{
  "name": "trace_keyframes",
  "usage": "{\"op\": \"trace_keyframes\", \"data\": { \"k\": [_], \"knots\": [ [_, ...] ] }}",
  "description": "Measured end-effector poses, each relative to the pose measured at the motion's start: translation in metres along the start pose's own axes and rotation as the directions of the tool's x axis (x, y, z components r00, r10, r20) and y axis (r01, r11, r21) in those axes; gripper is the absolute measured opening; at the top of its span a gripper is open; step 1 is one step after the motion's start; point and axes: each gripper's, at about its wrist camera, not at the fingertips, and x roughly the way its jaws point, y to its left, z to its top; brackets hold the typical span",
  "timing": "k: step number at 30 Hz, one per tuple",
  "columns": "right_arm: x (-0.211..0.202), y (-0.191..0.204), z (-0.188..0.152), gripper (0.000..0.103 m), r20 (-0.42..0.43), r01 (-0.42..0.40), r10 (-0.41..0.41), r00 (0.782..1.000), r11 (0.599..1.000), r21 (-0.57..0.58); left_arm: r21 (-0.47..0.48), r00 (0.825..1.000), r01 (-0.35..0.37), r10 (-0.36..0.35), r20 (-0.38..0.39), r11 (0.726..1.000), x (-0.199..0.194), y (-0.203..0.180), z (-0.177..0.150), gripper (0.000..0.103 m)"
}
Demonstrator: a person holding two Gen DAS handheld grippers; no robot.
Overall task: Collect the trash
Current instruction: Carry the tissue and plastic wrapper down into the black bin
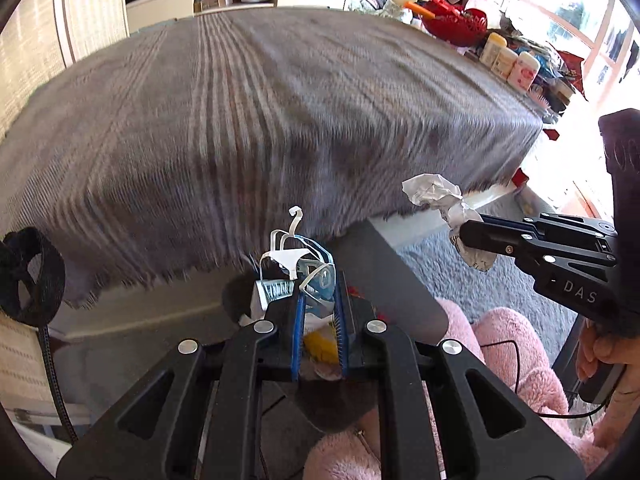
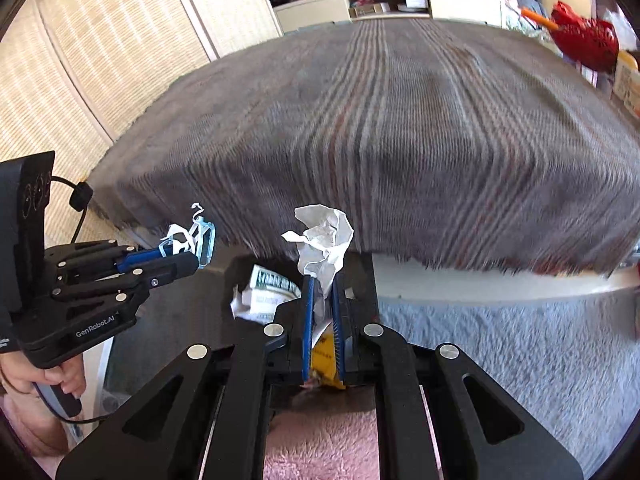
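A: What fills most of the view ahead of both grippers?
B: A bed under a grey striped blanket (image 1: 256, 120), spreading out beyond the fingertips, its fringed edge hanging just past them. Beneath and to the right of the right gripper lies a pale grey rug (image 2: 520, 340).

A: And directly below?
B: A dark bin (image 2: 208, 304) sits under both grippers, already holding a printed paper package (image 2: 268, 292) and a yellow wrapper (image 2: 326, 356). Nearer the cameras is something pink and fluffy (image 1: 516, 344).

A: The left gripper?
B: The left gripper (image 1: 318, 300) is clenched on a tangle of clear blue-edged plastic packaging with white strips (image 1: 304, 264), which sticks up past its fingertips, above the bin. A hand (image 2: 44, 376) grips its handle.

A: And the right one?
B: The right gripper (image 2: 323, 296) is clamped tight on a crumpled white paper wad (image 2: 326, 240); the wad bulges out above the blue pads (image 2: 307, 312), also over the bin, just right of the left gripper's load.
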Motion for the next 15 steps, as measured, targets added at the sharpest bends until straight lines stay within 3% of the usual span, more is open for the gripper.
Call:
{"op": "trace_keyframes", "data": {
  "k": [7, 15],
  "knots": [
    [0.03, 0.001, -0.023, 0.01, -0.057, -0.018, 0.019, 0.998, 1.0, 0.024, -0.047, 0.995, 0.039, -0.043, -0.09, 0.998, 0.039, 0.002, -0.037, 0.012],
    [0.059, -0.001, -0.033, 0.01, -0.12, -0.02, 0.026, 0.992, 0.999, 0.049, -0.084, 0.989, 0.06, -0.07, -0.13, 0.995, 0.06, 0.003, -0.056, 0.012]
  ]
}}
